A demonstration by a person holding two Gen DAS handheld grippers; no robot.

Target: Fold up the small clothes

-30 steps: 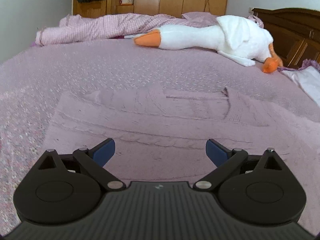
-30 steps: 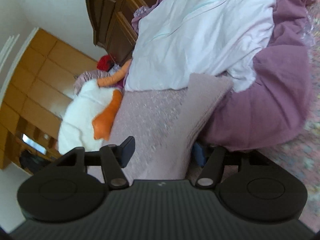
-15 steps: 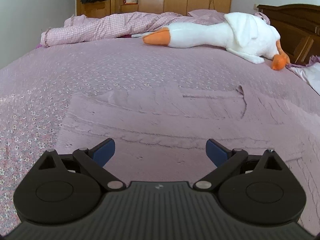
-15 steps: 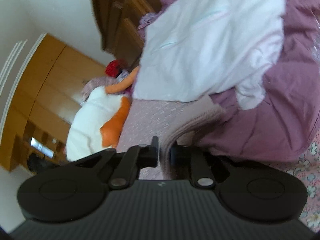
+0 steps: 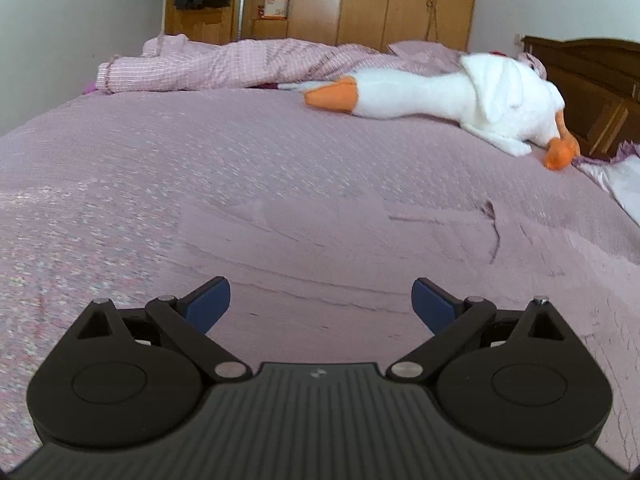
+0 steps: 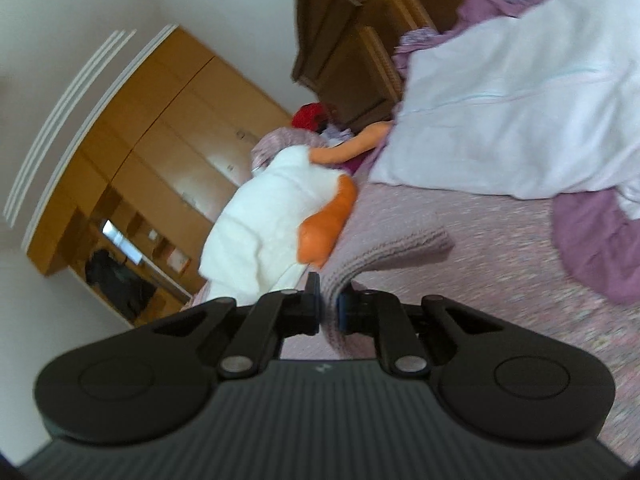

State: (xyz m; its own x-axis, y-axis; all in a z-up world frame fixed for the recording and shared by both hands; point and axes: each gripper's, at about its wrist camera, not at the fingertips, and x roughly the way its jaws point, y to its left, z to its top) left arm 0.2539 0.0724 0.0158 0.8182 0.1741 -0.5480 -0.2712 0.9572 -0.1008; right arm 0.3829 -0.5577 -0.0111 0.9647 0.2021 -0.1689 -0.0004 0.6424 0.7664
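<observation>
Right gripper (image 6: 329, 307) has closed since a second ago, fingers clamped on knit garment (image 6: 376, 250) edge to lift for folding | left gripper (image 5: 320, 300) fingers apart, hovering over garment on bed (image 5: 120, 184)

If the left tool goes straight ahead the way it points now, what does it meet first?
Probably the pink knitted garment lying flat on the bed. The left tool is open, low over it, so the cloth comes before the plush goose. Depth is unclear.
</observation>
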